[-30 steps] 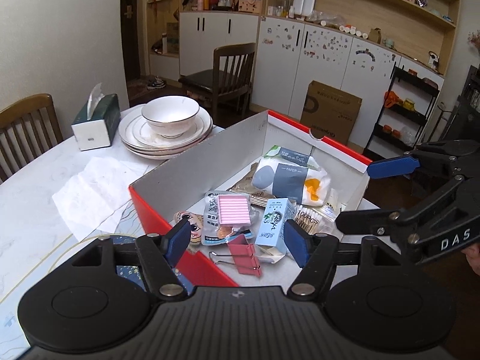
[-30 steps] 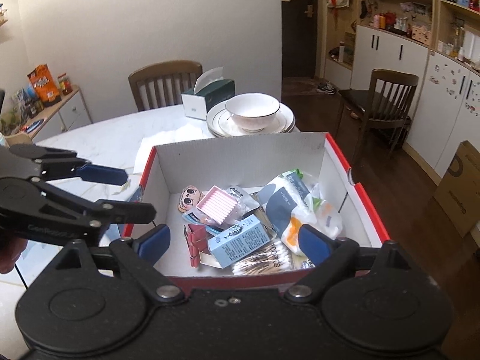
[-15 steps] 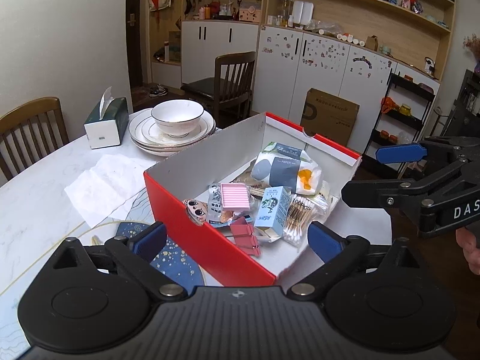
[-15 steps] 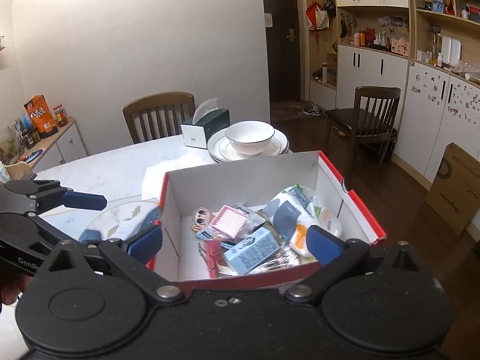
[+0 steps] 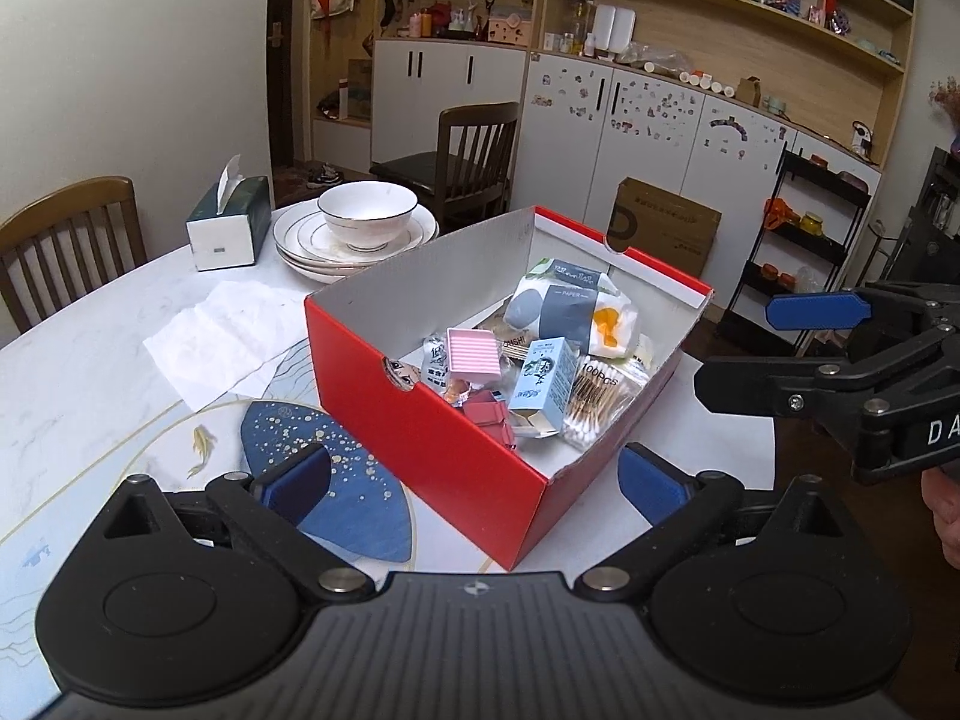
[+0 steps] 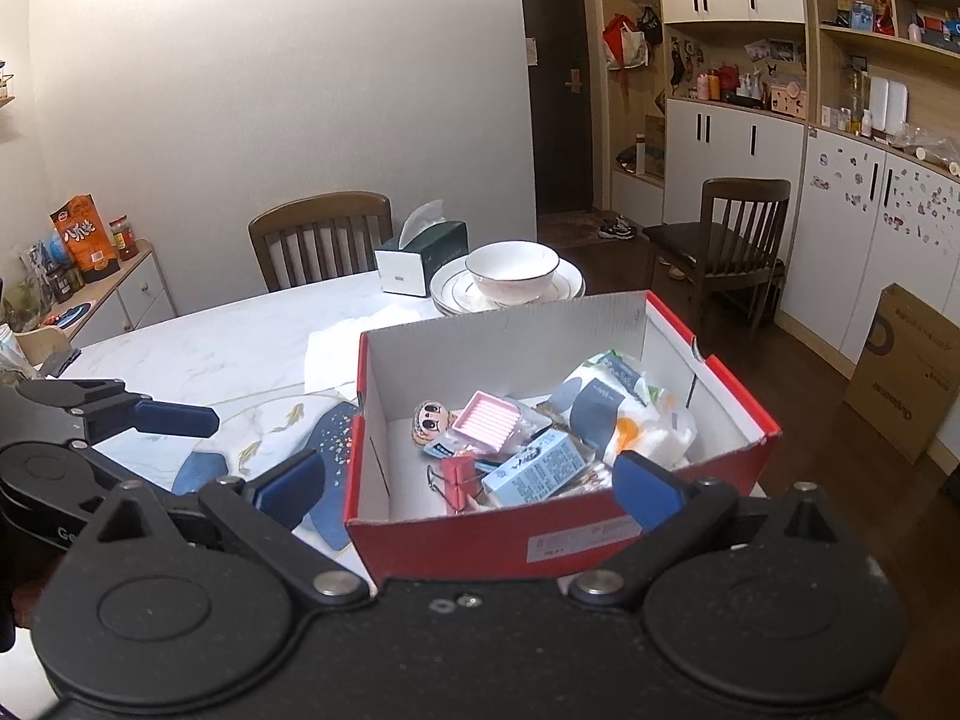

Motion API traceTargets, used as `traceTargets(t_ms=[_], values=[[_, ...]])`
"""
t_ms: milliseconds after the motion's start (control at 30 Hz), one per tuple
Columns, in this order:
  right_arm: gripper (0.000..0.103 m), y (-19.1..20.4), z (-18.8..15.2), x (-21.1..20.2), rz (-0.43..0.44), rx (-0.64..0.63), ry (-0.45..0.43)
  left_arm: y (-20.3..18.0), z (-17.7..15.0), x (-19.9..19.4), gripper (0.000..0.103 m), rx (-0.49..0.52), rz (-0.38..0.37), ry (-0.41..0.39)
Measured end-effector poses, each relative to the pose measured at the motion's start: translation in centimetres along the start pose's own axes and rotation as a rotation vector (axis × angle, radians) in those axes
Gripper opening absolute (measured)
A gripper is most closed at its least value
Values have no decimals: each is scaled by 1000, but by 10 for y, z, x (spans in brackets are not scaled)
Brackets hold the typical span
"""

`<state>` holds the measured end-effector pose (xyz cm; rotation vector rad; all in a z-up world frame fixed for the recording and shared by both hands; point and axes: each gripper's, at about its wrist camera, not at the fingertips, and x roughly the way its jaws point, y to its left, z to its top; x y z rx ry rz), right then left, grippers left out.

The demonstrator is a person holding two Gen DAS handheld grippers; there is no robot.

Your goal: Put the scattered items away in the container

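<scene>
A red cardboard box (image 5: 420, 414) with a matte white inside and a small round finger hole in its side sits on the glossy white marbled table (image 5: 78, 372), overlapping a painted blue patch. Inside it lie the gathered items: a soft crinkled tissue pack (image 5: 570, 306) in grey, white and orange, a ridged pink square block (image 5: 474, 351), a pale blue carton (image 5: 543, 375), a clear bag of cotton swabs (image 5: 603, 399) and red binder clips (image 6: 453, 477). The left gripper (image 5: 474, 480) hangs tilted downward over the box's near corner, its blue pads spread wide with nothing between them; its jaws have just been opening. The right gripper (image 6: 468, 483) is angled down at the box's labelled short side, equally wide and empty, and has also just been opening. Only the right view shows a round cartoon-face piece (image 6: 429, 420) plainly on the box floor; the left view alone shows a flat crumpled paper napkin (image 5: 222, 336) in full and the brown carton (image 5: 663, 228) beyond the box. Both show stacked white plates under a glazed bowl (image 5: 366, 219) and a tissue box (image 5: 228, 231).
</scene>
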<state>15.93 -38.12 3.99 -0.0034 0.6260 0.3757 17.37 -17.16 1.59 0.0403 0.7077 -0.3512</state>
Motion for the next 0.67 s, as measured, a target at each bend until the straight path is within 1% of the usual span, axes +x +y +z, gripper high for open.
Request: traceTargets(t_ms=[267, 667], values=[[102, 0, -8, -1, -9, 26, 8, 1, -2, -1, 102, 0, 0, 4], [102, -3, -10, 1, 2, 45, 23, -3, -3, 3, 102, -6, -9, 20]])
